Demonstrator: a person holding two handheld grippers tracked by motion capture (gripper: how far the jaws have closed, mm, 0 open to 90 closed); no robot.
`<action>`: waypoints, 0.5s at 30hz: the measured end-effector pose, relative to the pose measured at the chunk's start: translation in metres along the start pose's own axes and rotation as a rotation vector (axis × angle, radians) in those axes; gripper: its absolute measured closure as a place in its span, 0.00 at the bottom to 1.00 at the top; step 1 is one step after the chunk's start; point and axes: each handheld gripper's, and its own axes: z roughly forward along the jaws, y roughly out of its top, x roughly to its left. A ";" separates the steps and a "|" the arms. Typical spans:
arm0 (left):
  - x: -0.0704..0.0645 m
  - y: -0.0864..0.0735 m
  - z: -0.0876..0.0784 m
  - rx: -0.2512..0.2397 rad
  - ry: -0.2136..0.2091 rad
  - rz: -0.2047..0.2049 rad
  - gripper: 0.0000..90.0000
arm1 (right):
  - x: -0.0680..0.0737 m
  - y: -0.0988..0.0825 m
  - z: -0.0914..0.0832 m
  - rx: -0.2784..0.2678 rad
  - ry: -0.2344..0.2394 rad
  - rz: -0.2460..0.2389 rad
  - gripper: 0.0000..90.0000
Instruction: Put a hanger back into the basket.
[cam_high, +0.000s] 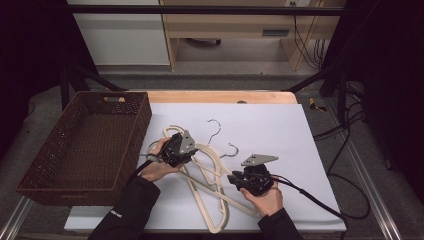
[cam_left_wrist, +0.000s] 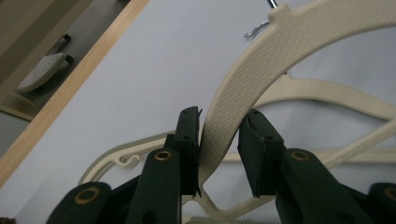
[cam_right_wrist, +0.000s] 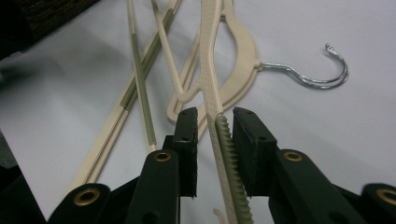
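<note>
Several beige plastic hangers with metal hooks lie crossed in a pile on the white sheet. My left gripper sits at the pile's left end. In the left gripper view it is shut on the broad textured arm of one hanger, which curves up and to the right. My right gripper is at the pile's right side. In the right gripper view its jaws stand open around a hanger's thin ribbed bar. The bar leans against the right pad, with a gap to the left one.
A dark brown woven basket stands at the left of the table, next to my left hand. The white sheet covers most of the wooden tabletop. Black cables trail off to the right. A wire hook lies ahead on the sheet.
</note>
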 end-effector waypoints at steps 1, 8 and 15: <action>-0.001 0.000 -0.002 -0.003 0.001 0.004 0.78 | -0.001 0.001 -0.001 -0.009 -0.003 -0.010 0.77; -0.006 0.005 -0.016 0.009 0.018 0.058 0.83 | -0.006 0.006 -0.004 -0.041 -0.033 -0.027 0.66; -0.015 0.013 -0.034 0.012 0.009 0.074 0.84 | -0.012 0.010 -0.006 -0.076 -0.022 -0.099 0.51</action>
